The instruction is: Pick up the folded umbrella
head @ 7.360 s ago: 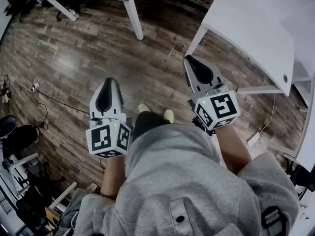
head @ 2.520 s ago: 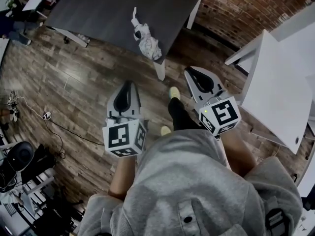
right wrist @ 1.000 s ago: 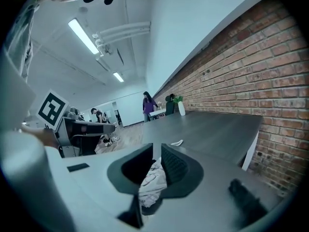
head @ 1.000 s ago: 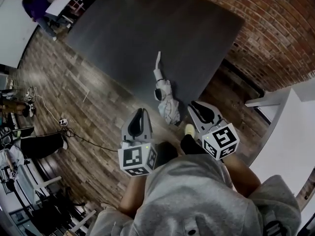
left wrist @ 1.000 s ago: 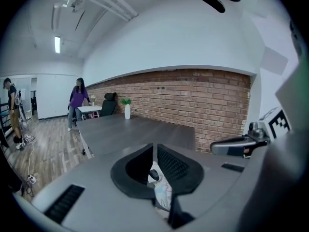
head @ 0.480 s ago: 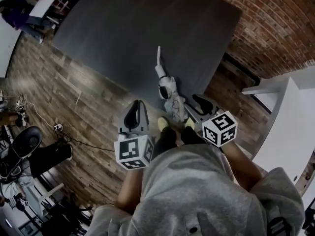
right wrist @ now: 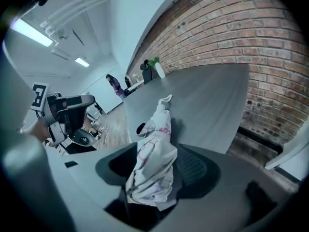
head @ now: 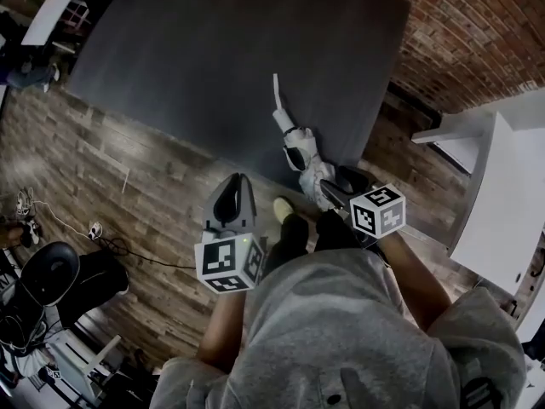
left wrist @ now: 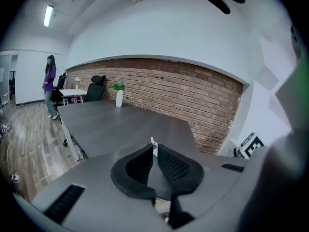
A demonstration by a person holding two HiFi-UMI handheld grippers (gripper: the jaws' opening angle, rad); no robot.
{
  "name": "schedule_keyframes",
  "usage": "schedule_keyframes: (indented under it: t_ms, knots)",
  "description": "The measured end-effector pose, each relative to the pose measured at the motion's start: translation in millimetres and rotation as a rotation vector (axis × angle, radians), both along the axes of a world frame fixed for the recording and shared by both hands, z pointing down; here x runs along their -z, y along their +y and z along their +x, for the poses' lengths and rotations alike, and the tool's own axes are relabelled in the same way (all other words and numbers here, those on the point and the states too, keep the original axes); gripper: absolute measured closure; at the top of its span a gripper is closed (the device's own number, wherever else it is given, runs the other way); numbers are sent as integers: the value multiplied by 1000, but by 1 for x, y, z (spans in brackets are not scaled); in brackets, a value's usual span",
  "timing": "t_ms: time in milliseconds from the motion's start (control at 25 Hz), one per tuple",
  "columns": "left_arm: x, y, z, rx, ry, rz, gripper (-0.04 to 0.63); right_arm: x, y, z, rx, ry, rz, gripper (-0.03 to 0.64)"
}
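1. Dark grey table (head: 213, 58) fills the space ahead of us, with a brick wall (head: 460, 32) beyond it and plank floor (head: 128, 169) on our side.
2. Right fingers (right wrist: 195, 167): spread and opening, one on each side of the bunched fabric of the folded umbrella (right wrist: 153, 153). We see no pad pressing on it yet. We judge the wide setting suits the bulky, loose canopy.
3. Right gripper (head: 330, 186): pitched downward over the umbrella end nearest us, so the jaws straddle it across its width.
4. Umbrella position: flat on the table, close to the edge on our side, thin corded end pointing away.
5. Left gripper (head: 235, 181): fingers pressed together on nothing. In the head view it sits short of the table edge, apart from the umbrella. We judge it is parked clear, since one gripper should suffice.
6. Caution: we expect cloth alone to slip, so closing should catch the shaft inside the fabric.
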State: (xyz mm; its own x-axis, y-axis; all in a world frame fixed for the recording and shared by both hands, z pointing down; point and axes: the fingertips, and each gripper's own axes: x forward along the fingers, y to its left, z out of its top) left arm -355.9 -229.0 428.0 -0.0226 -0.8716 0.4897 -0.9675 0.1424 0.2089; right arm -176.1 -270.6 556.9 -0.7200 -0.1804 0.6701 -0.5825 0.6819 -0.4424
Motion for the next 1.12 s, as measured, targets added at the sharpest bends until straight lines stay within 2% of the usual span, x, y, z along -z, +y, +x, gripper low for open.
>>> schedule_keyframes:
  t_ms: [160,320,480,640,760,840,1040,1120]
  knots:
    - [-12,3,-20,-20,5,-9,557,-27,4,-7,-19,32,-55,347]
    - [-20,7,-29,-25,17,-14,557,-42,18,-26,24,59,-122,317]
    - [-21,11,-29,-28,26,-10,557,-57,32,-39,96,178,-61,299]
    - [-22,16,-37,-19,32,-1,557,-64,32,-43,91,297,-38,299]
    - [-21,17,-40,-16,33,4,557,-66,36,-50,125,368,-20,299]
    - [-19,16,-41,-13,34,11,557,-66,37,-53,146,392,-13,301]
    - [-14,15,-45,-5,39,27,557,-62,34,-49,164,371,-57,370]
    - [-13,14,-47,-2,39,29,557,-61,24,-40,177,398,-26,377]
